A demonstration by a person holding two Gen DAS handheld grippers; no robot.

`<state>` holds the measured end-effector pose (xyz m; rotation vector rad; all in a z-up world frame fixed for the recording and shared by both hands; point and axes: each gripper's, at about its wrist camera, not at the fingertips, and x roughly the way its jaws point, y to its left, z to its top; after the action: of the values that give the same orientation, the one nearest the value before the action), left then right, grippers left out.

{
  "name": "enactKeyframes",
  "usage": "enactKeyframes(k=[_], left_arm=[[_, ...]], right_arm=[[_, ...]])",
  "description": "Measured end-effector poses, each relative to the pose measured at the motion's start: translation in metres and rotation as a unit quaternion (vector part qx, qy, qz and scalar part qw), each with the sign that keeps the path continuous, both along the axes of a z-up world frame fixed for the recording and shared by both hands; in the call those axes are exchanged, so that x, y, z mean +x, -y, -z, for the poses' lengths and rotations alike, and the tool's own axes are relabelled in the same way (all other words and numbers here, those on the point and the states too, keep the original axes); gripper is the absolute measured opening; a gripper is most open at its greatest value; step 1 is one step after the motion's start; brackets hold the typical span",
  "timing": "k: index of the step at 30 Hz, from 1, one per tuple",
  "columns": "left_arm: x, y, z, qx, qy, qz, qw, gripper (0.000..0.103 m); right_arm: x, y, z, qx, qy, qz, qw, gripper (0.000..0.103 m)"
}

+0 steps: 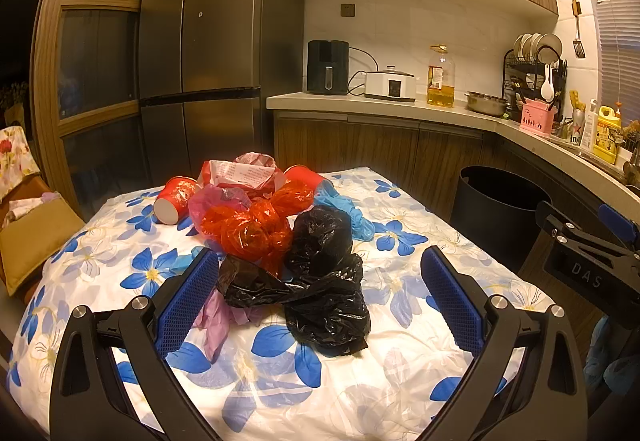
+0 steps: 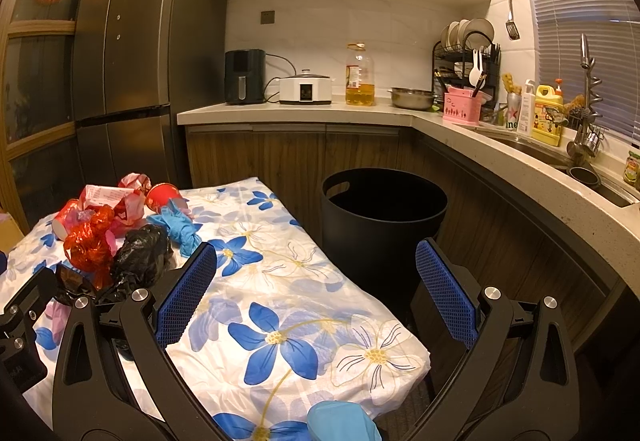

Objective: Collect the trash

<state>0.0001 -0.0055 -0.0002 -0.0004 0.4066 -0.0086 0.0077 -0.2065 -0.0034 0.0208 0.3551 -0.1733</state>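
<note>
A heap of trash lies on the flowered tablecloth [image 1: 400, 369]: a crumpled black plastic bag [image 1: 320, 281], a red plastic bag [image 1: 252, 225], a pink-purple bag [image 1: 218, 321], two red paper cups [image 1: 174, 197], a printed wrapper [image 1: 240, 175] and a blue glove [image 1: 352, 213]. My left gripper [image 1: 320, 273] is open, its blue pads either side of the black bag, not touching it. My right gripper [image 2: 316, 265] is open and empty, over the table's right edge, facing the black bin [image 2: 382, 217]. The heap [image 2: 120, 237] sits to its left.
The open black bin [image 1: 500, 209] stands on the floor between table and wooden cabinets. A counter [image 2: 300, 109] carries an air fryer, cooker, oil bottle, bowl and dish rack. A fridge [image 1: 200, 41] stands behind the table. Something blue [image 2: 340, 421] shows at the bottom edge.
</note>
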Motion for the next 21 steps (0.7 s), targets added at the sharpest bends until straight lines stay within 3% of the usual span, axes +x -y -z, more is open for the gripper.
enactKeyframes(k=[21], left_arm=[[-0.002, 0.002, -0.005, -0.002, 0.0, 0.0, 1.0, 0.097]], right_arm=[[-0.003, 0.0, -0.003, 0.001, 0.0, -0.001, 1.0, 0.098]])
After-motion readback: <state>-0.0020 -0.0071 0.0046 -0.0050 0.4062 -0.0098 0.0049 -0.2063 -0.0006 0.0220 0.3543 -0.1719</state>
